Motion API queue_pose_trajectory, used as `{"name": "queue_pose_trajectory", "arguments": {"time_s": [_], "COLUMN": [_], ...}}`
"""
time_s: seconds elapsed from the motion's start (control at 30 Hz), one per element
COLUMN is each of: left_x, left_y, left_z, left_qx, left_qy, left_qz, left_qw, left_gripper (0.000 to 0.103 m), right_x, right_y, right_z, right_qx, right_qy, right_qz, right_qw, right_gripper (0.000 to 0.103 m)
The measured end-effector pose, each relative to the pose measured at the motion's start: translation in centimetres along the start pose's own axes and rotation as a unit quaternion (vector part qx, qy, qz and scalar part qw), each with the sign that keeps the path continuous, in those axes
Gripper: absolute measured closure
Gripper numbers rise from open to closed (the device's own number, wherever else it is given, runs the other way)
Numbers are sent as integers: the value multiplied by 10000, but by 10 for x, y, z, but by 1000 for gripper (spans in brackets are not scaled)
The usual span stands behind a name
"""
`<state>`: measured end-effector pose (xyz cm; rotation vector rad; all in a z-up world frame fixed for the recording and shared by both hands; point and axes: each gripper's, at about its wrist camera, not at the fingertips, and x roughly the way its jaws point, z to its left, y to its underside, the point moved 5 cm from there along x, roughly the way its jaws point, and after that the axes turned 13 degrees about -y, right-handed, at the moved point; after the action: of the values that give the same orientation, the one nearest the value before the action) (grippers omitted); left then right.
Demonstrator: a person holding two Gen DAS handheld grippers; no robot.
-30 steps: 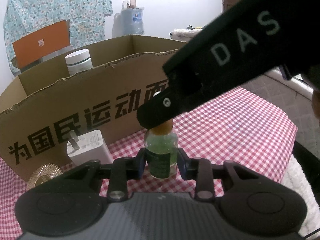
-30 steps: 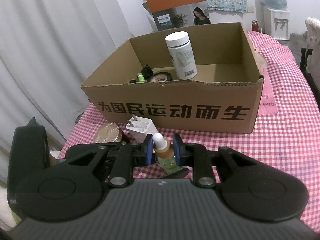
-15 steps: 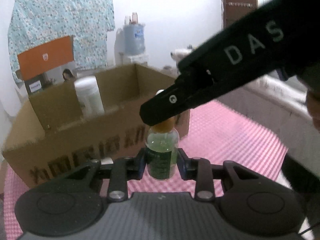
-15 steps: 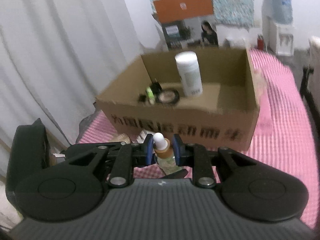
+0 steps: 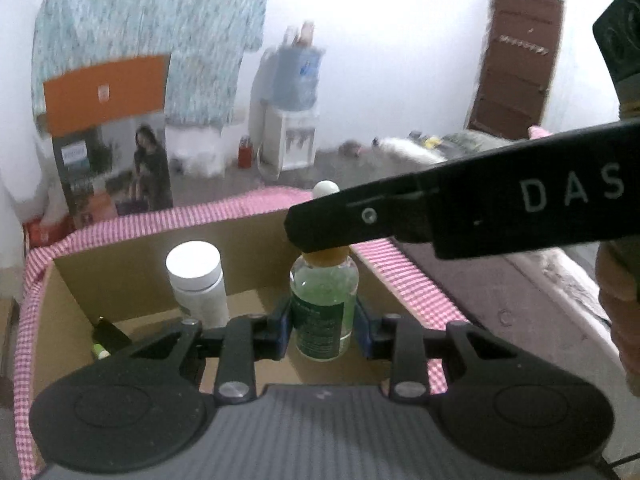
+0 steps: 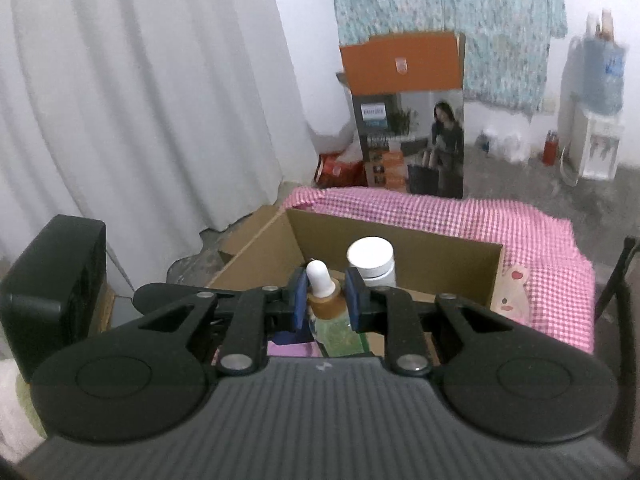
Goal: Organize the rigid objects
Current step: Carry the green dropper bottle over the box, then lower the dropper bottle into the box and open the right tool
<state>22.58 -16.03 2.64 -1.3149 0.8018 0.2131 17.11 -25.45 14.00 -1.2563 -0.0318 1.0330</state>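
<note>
Dropper bottle (image 5: pixel 323 312) held above the open box (image 5: pixel 132 256), upright. My left tool (image 5: pixel 322 326) clamps its body; my right tool (image 6: pixel 327 300) is closed on its amber neck below the white bulb. Already in the box: a white jar (image 5: pixel 198 280), a small black item and a green one (image 5: pixel 100 350) in the corner. Remaining, as I judge it: lower the bottle beside the jar and let go. The checked counter (image 6: pixel 532 240) around the box is mostly hidden, so I cannot tell what is left outside.
</note>
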Motion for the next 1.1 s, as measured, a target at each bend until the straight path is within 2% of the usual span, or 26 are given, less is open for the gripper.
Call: {"name": "queue_pose_trajectory", "arguments": {"time_s": [0.2, 0.47, 0.6, 0.67, 0.87, 1.03, 1.1], "left_x": [55, 96, 105, 107, 110, 102, 96], "left_y": [-9, -17, -16, -14, -13, -16, -17], "left_z": [1, 10, 14, 16, 23, 27, 29], "left_qx": [47, -191, -242, -247, -317, -320, -319], "left_qy": [-176, -211, -179, -168, -224, -293, -325], "left_qz": [567, 1007, 1139, 1166, 1202, 1083, 1009], "left_qw": [9982, 9945, 9930, 9927, 9920, 9932, 9939], "left_gripper": [69, 68, 68, 68, 64, 49, 44], "right_x": [39, 92, 113, 121, 133, 139, 137], "right_y": [-17, -9, -1, 1, -7, -12, -12], "right_z": [-64, -119, -135, -139, -138, -138, -137], "right_qx": [375, 618, 543, 425, 139, 137, 174], "right_qy": [-125, 40, 212, 350, 567, 636, 622], "right_qz": [429, 860, 1076, 1185, 1335, 1324, 1275], "right_qw": [9983, 9944, 9925, 9914, 9893, 9891, 9897], "right_gripper": [85, 85, 86, 94, 94, 88, 74]}}
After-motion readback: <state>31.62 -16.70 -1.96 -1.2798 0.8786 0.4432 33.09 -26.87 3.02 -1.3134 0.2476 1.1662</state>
